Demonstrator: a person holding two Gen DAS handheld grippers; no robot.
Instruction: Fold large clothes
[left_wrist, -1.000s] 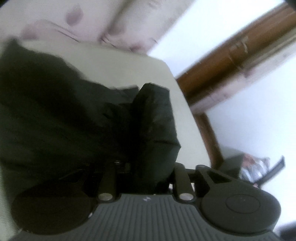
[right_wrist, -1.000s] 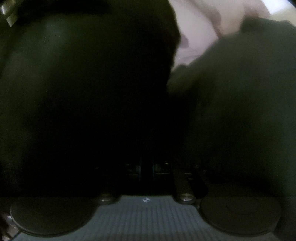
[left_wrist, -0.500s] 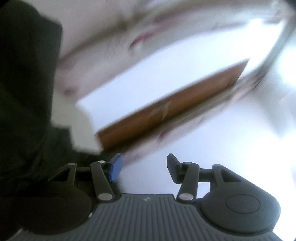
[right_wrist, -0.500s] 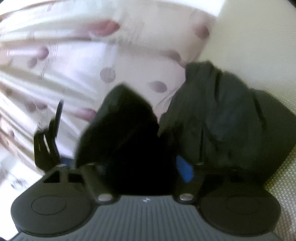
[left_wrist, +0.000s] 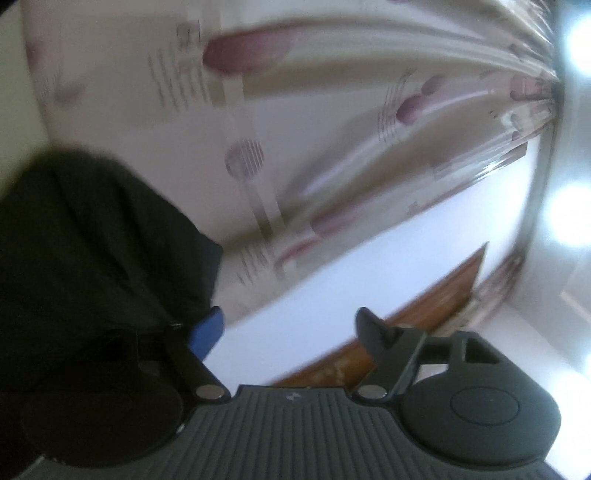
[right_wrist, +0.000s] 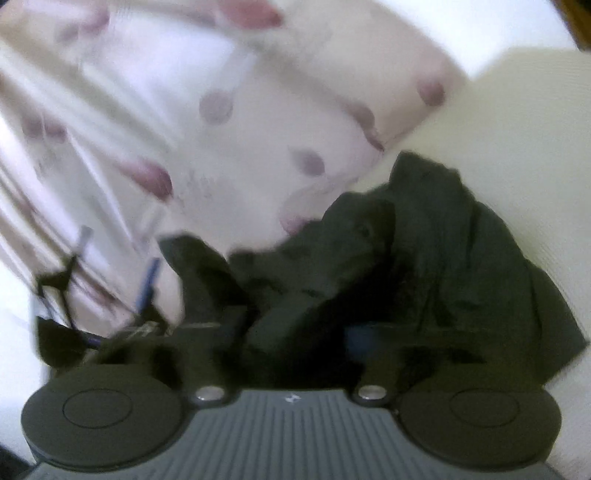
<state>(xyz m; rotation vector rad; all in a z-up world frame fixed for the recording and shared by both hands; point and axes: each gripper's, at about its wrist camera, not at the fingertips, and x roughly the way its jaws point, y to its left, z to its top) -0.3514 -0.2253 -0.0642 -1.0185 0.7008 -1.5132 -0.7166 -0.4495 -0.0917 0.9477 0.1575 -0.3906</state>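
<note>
A large black garment (right_wrist: 443, 258) lies bunched on a cream surface (right_wrist: 517, 122) in the right wrist view. My right gripper (right_wrist: 291, 325) has its fingers spread, with black cloth lying between them; the blur hides whether it grips. In the left wrist view the same black garment (left_wrist: 85, 258) fills the lower left. My left gripper (left_wrist: 291, 332) is open and empty, tilted up toward the curtain, with its blue pad (left_wrist: 207, 334) beside the cloth.
A pale curtain with purple spots (left_wrist: 295, 129) hangs behind; it also shows in the right wrist view (right_wrist: 184, 129). A brown wooden frame (left_wrist: 424, 314) and white wall sit at the right. The other gripper (right_wrist: 62, 295) shows at the left.
My left gripper let go of the black cloth, opened and swung up toward the curtain. My right gripper pulled back from the garment, so the bunched cloth now shows.
</note>
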